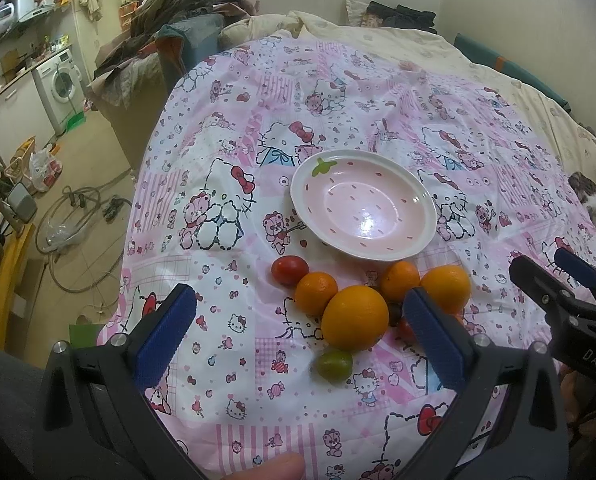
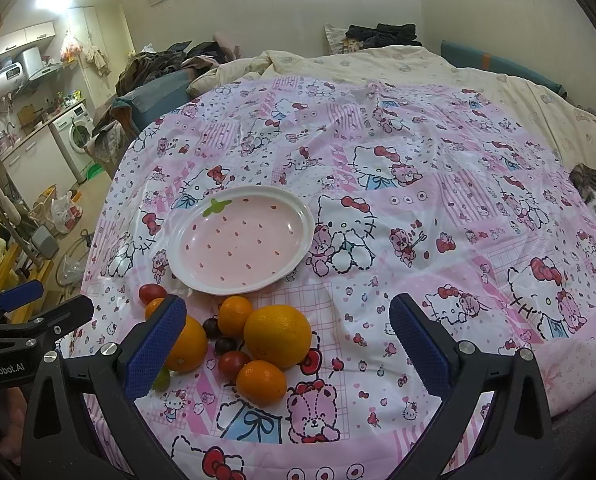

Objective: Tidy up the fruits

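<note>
- Pink cartoon-print plastic cloth [image 2: 418,152] over bed.
- Pink strawberry-shaped ceramic plate [image 1: 364,204] mid-frame, oranges [image 1: 355,317] heaped just below.
- Your left gripper [image 1: 298,336] and right gripper [image 2: 288,344]: jaws spread, nothing held.

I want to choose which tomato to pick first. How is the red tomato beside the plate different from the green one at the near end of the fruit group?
The red tomato is fully red and lies close to the plate; the green tomato is yellowish green with a red blush and lies farthest from the plate, just under the big orange. Both are small, smooth, and free on the cloth.

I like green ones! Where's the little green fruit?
In the left wrist view, the green fruit lies on the cloth just below the biggest orange, nearest the camera.
</note>
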The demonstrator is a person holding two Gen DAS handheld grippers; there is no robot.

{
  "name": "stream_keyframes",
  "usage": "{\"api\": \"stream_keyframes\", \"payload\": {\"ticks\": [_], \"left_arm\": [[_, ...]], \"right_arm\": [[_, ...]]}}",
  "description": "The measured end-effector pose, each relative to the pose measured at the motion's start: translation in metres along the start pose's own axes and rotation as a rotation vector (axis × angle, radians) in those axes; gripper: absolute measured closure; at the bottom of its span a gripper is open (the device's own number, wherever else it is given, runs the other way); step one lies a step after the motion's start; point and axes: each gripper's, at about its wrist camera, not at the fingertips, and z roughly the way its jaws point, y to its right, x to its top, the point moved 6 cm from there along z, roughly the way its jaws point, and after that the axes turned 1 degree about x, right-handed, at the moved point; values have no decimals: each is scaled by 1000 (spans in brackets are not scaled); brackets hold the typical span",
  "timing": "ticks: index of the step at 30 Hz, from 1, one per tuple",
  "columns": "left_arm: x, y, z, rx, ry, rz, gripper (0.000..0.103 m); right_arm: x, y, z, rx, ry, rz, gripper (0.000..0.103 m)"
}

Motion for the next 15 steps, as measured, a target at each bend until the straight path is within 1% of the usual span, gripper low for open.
{"api": "stream_keyframes", "payload": {"ticks": [15], "left_arm": [[-1,1,-1,-3,-2,1,0]], "right_arm": [[0,0,0,-1,2,1,0]]}}
